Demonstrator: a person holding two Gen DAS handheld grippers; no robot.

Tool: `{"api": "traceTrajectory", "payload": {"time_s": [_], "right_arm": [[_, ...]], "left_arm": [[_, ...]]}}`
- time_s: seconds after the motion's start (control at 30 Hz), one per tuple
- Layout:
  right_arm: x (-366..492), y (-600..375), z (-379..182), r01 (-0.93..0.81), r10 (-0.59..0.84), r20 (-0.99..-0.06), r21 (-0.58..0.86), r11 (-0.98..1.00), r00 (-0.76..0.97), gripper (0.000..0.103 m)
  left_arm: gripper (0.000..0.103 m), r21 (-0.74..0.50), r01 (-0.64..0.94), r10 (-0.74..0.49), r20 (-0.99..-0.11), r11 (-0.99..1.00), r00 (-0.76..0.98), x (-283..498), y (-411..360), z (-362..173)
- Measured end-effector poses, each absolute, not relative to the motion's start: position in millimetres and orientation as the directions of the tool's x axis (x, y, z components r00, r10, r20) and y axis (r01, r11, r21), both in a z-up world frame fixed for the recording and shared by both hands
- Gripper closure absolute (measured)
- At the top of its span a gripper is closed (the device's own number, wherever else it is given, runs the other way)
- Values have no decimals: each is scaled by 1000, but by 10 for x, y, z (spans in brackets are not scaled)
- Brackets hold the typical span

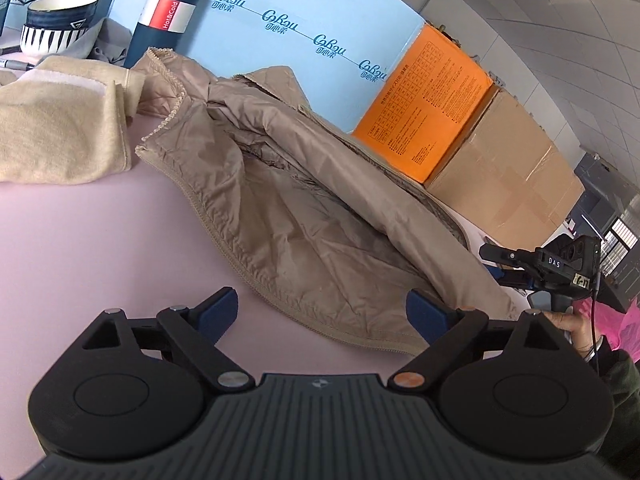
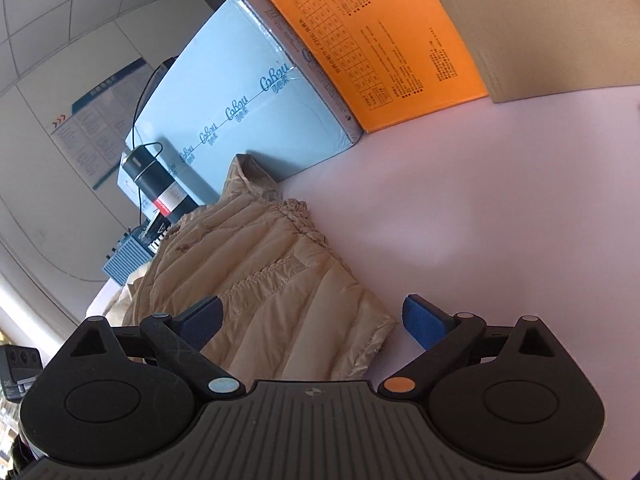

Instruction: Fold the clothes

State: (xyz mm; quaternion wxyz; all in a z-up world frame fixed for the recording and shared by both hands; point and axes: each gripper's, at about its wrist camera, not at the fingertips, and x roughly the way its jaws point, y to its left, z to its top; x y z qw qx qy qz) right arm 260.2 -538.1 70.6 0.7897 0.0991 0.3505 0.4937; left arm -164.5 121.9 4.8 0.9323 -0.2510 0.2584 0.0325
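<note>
Both the left gripper (image 1: 322, 310) and right gripper (image 2: 314, 320) gape wide, empty; the beige jacket (image 1: 304, 208) lies lengthwise from near to far on the pink table (image 1: 80, 240).

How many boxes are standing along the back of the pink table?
3. A light blue box stands behind the quilted jacket, an orange box to its right, and a taped brown cardboard box farthest right. More may be out of view.

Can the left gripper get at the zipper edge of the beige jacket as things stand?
Probably yes. The left gripper is open, and the beige jacket lies just ahead on the pink table, its zipper edge running between the fingers' line with nothing across it. The folded cream cloth sits off to the side.
</note>
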Motion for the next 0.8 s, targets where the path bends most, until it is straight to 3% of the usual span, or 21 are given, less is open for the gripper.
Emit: {"api": "traceTrajectory", "payload": {"time_s": [0.07, 0.13, 0.17, 0.3, 0.4, 0.43, 0.8], "right_arm": [[2492, -5242, 707, -752, 814, -499, 402, 522, 298, 56], [2351, -5157, 735, -784, 775, -528, 289, 549, 348, 78], [2273, -5130, 761, -797, 759, -530, 232, 558, 377, 81], [1823, -4894, 843, -820, 699, -484, -72, 568, 526, 85], [1470, -4703, 840, -743, 620, -411, -387, 546, 669, 85], [1432, -4678, 837, -732, 611, -406, -420, 536, 680, 85], [1541, -4776, 764, -746, 611, -427, -364, 558, 666, 85]], "left_arm": [[7, -410, -191, -51, -511, 892, 858, -1615, 1149, 69], [3, -380, -187, -43, -522, 906, 852, -1578, 1091, 79], [1, -374, -184, -43, -524, 909, 851, -1564, 1069, 81], [0, -392, -169, -71, -527, 904, 847, -1524, 1016, 91], [0, -470, -137, -143, -512, 872, 847, -1527, 994, 97], [0, -497, -126, -168, -505, 859, 847, -1528, 988, 98], [0, -737, -160, -343, -481, 657, 806, -1454, 905, 95]]}}
